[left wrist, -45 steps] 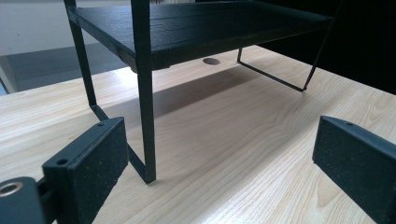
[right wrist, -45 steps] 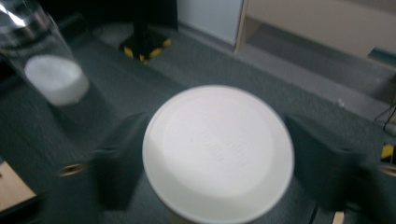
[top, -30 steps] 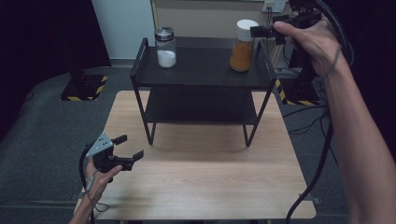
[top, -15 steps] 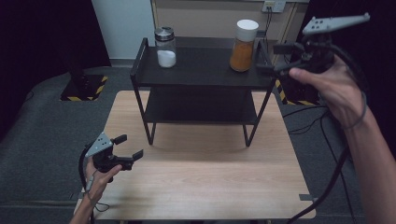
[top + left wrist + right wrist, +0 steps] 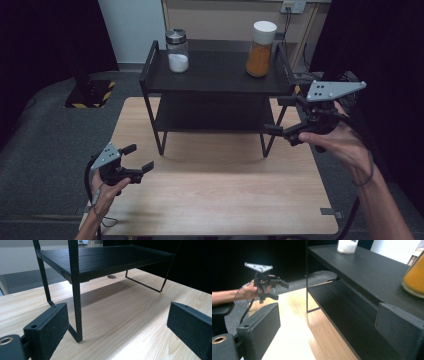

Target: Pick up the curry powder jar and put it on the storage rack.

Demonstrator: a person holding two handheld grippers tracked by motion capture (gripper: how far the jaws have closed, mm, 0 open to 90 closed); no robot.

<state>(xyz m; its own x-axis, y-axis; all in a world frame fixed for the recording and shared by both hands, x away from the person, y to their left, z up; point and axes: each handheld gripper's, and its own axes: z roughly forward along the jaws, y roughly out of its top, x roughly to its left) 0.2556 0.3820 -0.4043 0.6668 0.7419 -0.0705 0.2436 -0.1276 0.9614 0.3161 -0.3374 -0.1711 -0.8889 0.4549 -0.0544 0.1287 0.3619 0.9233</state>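
1. High view: the right tool (image 5: pixel 279 116) has dropped from beside the orange jar (image 5: pixel 260 48) to the rack's (image 5: pixel 215 82) right end at 3 o'clock, jaws wide and empty; the jar stands on the top shelf at 1 o'clock. The left tool (image 5: pixel 140 157) has kept to 8 o'clock on the table (image 5: pixel 220 195).
2. Left tool view: jaws wide, nothing between, rack leg ahead.
3. Right tool view: jaws wide, empty; jar at 2 o'clock.

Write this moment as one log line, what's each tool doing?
left tool: open, empty, over table | right tool: open, empty, beside shelf | orange jar, white jar: on top shelf
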